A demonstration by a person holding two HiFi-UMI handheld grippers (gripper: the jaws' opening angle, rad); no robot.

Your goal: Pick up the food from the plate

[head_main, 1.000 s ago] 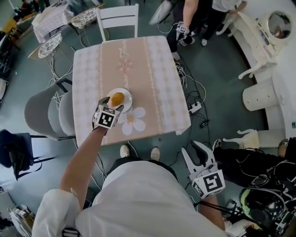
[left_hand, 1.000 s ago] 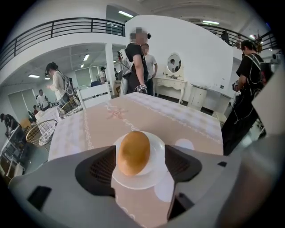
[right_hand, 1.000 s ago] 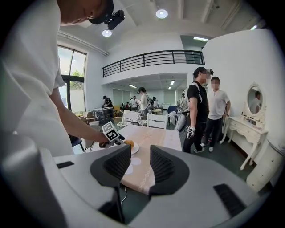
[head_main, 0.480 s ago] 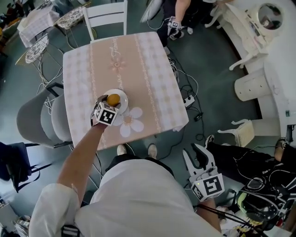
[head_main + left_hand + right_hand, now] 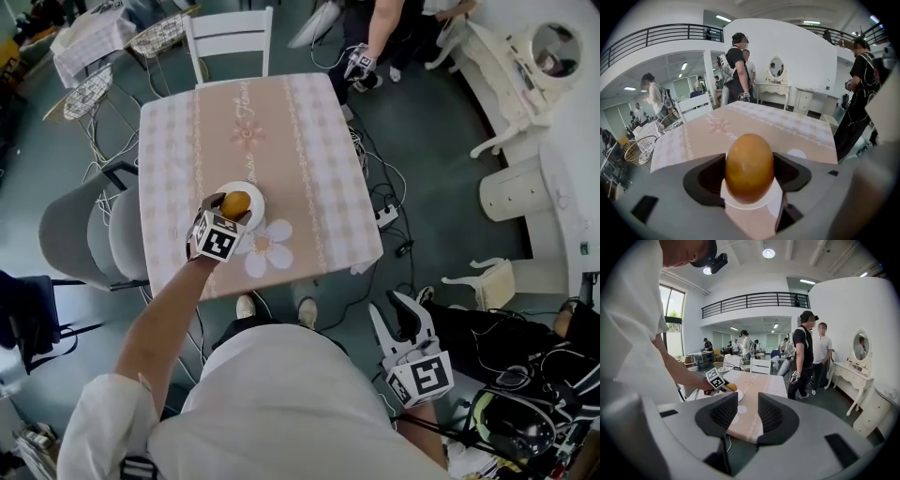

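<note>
Left gripper view: food [image 5: 749, 168] upright, long axis vertical, squarely between left tool [image 5: 749, 178] pads, clamped both sides, over plate [image 5: 774, 196], near-left tabletop [image 5: 309, 169]. Right tool [image 5: 389, 306] well off right, jaws slightly apart, empty.

Orange oval food [image 5: 749, 168], white plate [image 5: 774, 196] beneath

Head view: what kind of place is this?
Likely a big hall staged with home furniture for recording: a cloth-covered table, a white dressing table, a loose power strip, and a balcony railing.
</note>
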